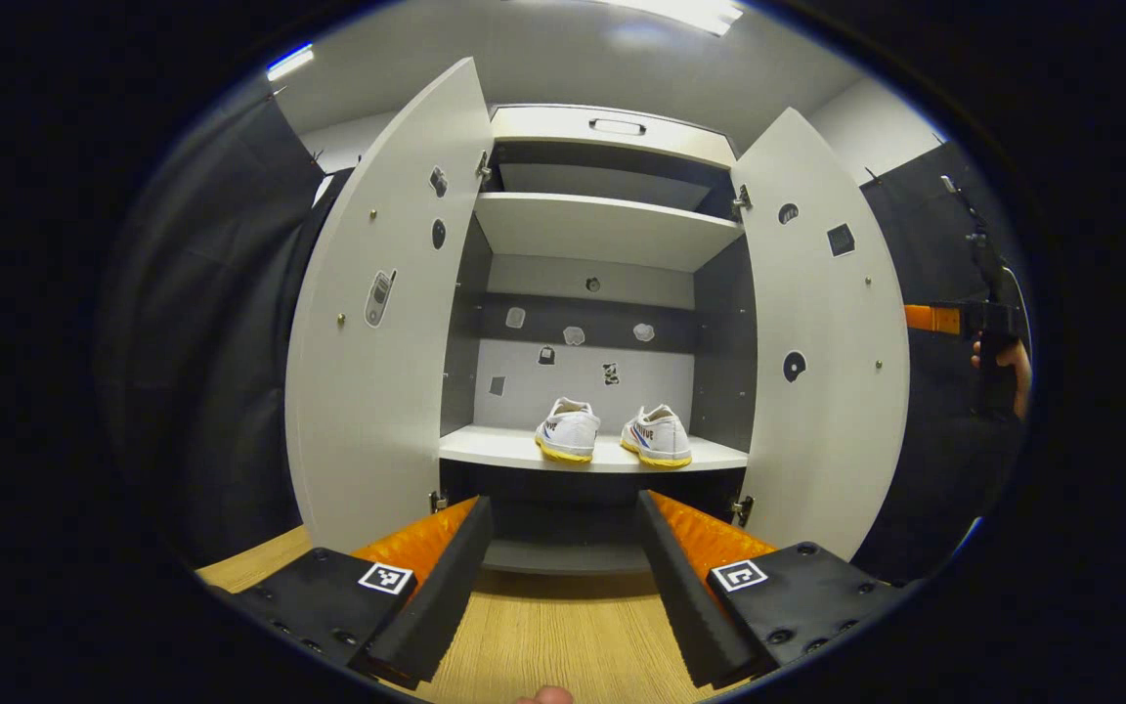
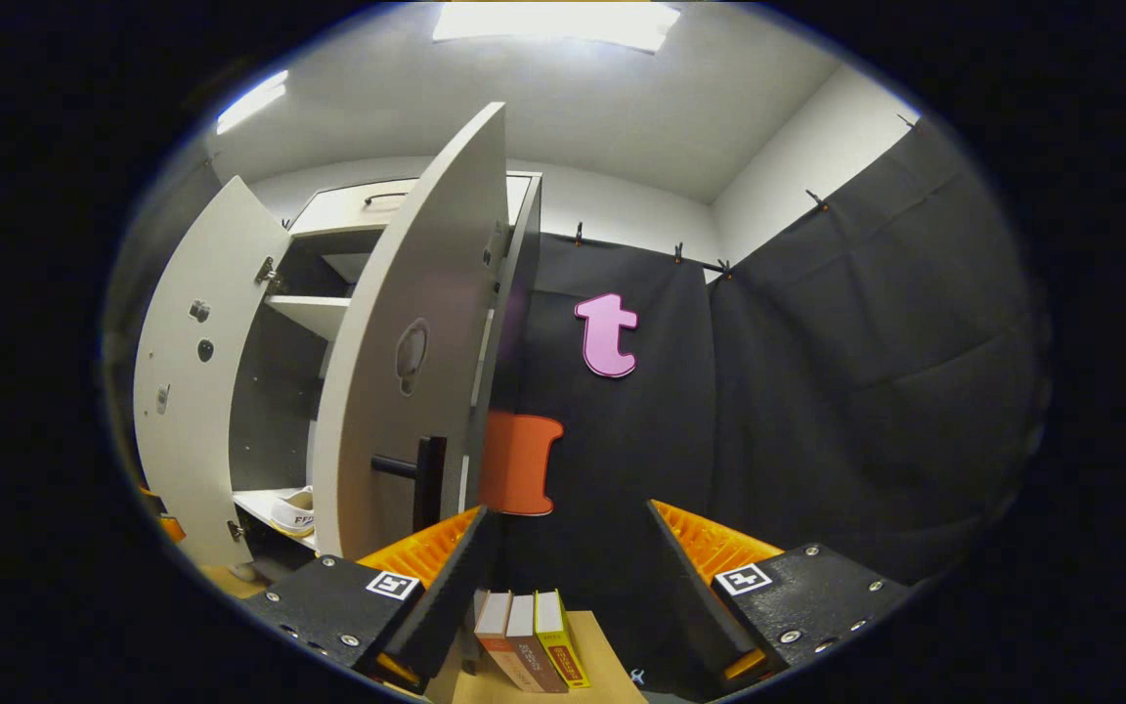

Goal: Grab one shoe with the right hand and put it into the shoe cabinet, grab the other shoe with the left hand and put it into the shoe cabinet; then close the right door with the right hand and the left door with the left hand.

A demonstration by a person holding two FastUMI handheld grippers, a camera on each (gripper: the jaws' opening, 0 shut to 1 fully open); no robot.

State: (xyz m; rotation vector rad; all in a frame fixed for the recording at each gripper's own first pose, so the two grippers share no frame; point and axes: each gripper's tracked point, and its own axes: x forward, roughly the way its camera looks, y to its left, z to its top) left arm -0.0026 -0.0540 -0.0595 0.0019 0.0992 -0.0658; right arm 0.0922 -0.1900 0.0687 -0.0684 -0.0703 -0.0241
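Both fingers of the left gripper (image 1: pixel 563 577) frame the bottom of the left gripper view, jaws spread wide with nothing between them, above a wooden bench (image 1: pixel 543 636). Straight ahead and well apart from the jaws stands the shoe cabinet (image 1: pixel 612 147) with its left door (image 1: pixel 377 332) and right door (image 1: pixel 827 342) swung open. On its lower shelf (image 1: pixel 504 450) sit the two white shoes side by side, the left shoe (image 1: pixel 568 430) just beside the right shoe (image 1: pixel 656 436), heels toward the camera. The upper shelves are bare.

In the right gripper view the right gripper (image 2: pixel 568 577) has its jaws spread too, holding nothing, beside the open right door's outer face and dark handle (image 2: pixel 426 479). Three books (image 2: pixel 529 653) stand on the bench below the jaws.
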